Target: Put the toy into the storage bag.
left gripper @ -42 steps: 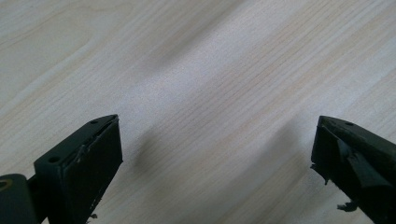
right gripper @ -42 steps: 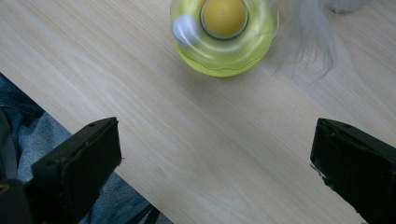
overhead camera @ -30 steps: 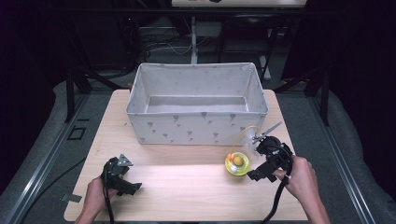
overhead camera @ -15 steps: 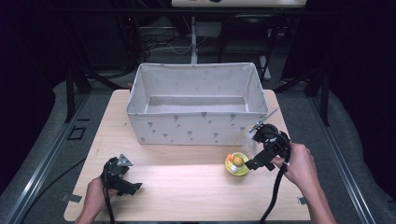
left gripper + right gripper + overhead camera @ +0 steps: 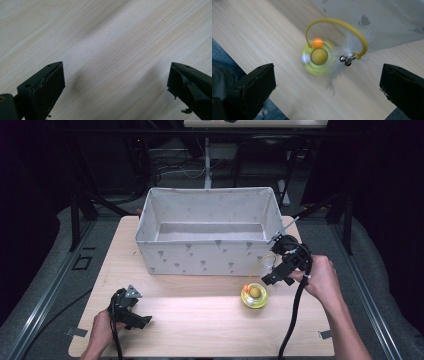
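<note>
- My right gripper [image 5: 270,279] sits at centre right of the high view, just right of and above the yellow toy [image 5: 254,295]; in the right gripper view its jaws are spread wide apart at the lower corners of the frame, gripping nothing
- The yellow toy [image 5: 319,59] lies on the wooden table [image 5: 210,320] at centre of the right gripper view, between and beyond my jaws and apart from them; it is a round yellow-green disc with a yellow ball at its centre, a small orange ball on its upper edge, and a yellow wire arch [image 5: 337,26] from which white feathers [image 5: 342,62] and small metal bells [image 5: 345,60] hang; the picture is blurred
- The toy stands just in front of the grey fabric bin [image 5: 210,232], near the bin's lower right corner in the high view
- My left gripper [image 5: 131,312] rests at lower left of the high view, low over bare table, well apart from toy and bin; in the left gripper view its jaws are released, wide apart, with only wood grain between them
</note>
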Motion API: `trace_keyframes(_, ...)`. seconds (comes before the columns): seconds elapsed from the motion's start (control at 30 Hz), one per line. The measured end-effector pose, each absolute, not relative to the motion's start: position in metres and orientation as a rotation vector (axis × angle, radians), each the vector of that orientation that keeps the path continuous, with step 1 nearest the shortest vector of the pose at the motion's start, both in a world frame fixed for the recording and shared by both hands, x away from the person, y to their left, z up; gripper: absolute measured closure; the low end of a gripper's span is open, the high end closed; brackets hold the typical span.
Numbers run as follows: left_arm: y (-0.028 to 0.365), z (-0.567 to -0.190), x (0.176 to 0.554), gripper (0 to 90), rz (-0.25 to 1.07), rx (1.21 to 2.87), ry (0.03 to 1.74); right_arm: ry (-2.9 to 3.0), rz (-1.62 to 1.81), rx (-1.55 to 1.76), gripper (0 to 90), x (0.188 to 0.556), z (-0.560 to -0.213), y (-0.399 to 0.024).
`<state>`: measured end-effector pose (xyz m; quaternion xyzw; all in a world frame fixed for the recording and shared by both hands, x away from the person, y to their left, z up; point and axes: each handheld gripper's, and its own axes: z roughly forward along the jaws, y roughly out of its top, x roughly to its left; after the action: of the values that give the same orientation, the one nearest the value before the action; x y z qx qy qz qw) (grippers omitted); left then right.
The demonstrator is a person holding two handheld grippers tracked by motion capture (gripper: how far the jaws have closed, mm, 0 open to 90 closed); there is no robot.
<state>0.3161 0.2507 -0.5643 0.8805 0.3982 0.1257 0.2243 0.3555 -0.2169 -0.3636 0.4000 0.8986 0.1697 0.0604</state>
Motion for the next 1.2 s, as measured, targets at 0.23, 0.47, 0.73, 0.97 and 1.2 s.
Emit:
trace_keyframes(0.23, 0.251, -0.564, 0.316, 0.9, 0.34, 2.429, 1.093, 2.707, 0.575, 1.186, 3.0, 0.372, -0.345, -0.213)
trace_keyframes(0.47, 0.251, -0.565, 0.316, 0.9, 0.341, 2.429, 1.094, 2.744, 0.518, 1.157, 26.3, 0.389, -0.347, -0.192)
trace_keyframes(0.73, 0.25, -0.565, 0.316, 0.9, 0.344, 2.43, 1.095, 2.786, 0.416, 1.146, 53.8, 0.396, -0.359, -0.183)
trace_keyframes(0.97, 0.25, -0.566, 0.316, 1.0, 0.338, 2.441, 1.096, 2.8, 0.441, 1.128, 66.5, 0.397, -0.364, -0.184)
trace_keyframes(1.2, 0.25, -0.566, 0.316, 1.0, 0.337, 2.441, 1.097, 2.804, 0.478, 1.135, 83.5, 0.395, -0.368, -0.183)
